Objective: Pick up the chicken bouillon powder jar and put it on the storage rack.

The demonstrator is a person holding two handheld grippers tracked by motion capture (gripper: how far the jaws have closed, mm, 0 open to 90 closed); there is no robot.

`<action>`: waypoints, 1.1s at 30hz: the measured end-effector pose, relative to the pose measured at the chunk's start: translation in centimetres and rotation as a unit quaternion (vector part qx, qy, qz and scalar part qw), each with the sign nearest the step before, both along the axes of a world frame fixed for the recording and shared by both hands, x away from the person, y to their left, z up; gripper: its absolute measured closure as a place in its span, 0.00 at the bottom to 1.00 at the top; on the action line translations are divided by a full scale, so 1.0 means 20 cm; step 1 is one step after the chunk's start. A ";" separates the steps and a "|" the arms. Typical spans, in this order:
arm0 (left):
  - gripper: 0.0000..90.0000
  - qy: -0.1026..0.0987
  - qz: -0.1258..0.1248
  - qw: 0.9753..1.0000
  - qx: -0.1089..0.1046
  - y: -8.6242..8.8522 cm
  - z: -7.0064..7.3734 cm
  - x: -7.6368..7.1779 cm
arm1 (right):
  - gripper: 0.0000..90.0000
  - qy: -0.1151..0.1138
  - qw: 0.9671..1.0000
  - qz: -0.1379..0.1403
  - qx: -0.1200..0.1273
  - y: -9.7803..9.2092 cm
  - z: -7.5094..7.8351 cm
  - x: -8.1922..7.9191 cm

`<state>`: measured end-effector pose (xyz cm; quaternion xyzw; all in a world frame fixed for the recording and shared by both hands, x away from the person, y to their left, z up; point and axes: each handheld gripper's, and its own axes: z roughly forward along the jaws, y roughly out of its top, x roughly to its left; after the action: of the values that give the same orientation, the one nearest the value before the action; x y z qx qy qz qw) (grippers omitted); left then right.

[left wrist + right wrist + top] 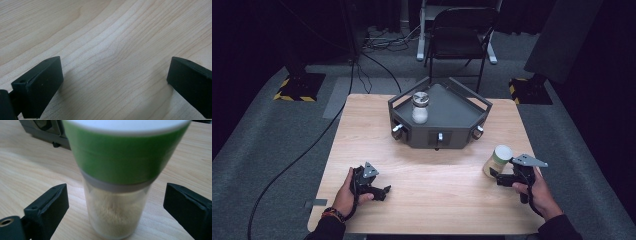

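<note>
Standing upright on the wooden table (432, 175), the green-capped spice jar (498, 160) sits near the dark tray's (447, 102) front right corner, between the right gripper's (495, 175) spread jaws, apart from both. Well left of the jar, the left gripper (386, 192) rests with jaws spread over bare wood.

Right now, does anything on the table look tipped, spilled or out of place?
Nothing stands out. The green-capped spice jar stands upright between the open right tongs, the glass shaker sits upright on the dark tray, and nothing is spilled.
</note>
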<state>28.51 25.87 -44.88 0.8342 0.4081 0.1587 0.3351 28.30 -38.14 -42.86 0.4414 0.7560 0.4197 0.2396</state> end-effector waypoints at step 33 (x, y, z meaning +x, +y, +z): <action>0.00 0.000 0.000 1.000 0.001 0.00 0.00 0.00 | 0.36 -0.035 0.998 -0.046 0.030 0.09 -0.05 0.00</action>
<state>28.53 25.87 -44.86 0.8347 0.4077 0.1589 0.3345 28.22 -36.26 -43.78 0.4674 0.7131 0.4464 0.2717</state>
